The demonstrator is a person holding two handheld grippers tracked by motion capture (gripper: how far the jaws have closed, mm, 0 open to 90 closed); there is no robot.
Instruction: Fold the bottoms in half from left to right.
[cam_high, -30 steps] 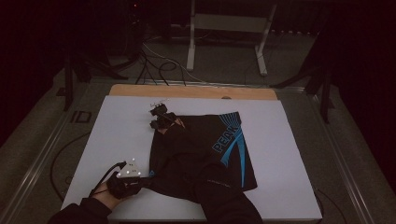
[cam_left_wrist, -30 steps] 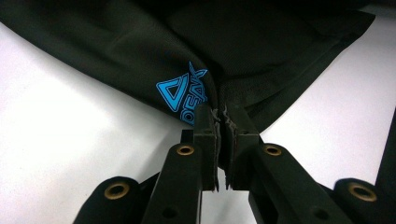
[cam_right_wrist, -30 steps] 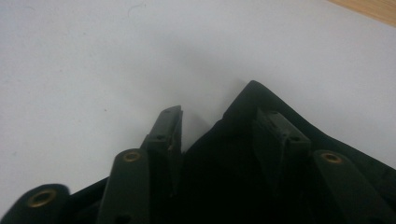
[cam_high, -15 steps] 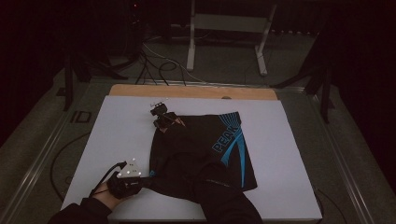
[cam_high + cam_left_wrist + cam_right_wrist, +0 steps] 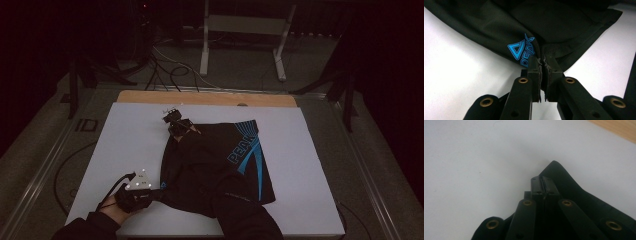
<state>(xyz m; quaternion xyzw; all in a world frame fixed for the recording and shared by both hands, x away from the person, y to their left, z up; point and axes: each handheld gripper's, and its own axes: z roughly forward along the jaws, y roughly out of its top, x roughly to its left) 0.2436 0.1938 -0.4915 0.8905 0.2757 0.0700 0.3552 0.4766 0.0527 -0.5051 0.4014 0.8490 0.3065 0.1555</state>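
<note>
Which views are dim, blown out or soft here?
High view: dim, room beyond the table near black, shorts lose detail. Left gripper view: table glares white, logo sharp, left tongs soft up close. Right gripper view: evenly lit, right tongs slightly blurred.

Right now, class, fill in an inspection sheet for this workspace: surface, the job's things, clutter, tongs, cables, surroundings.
Surface: white sheet over a wooden table.
Job's things: black fabric shorts with blue print, lying flat.
Clutter: nothing seen.
Tongs: left tongs shut on the shorts' edge beside a blue logo; right tongs have just closed on a far corner of the fabric.
Cables: black cable trailing from the left tongs; more cables on the floor.
Surroundings: dark room, grey metal stand behind.
</note>
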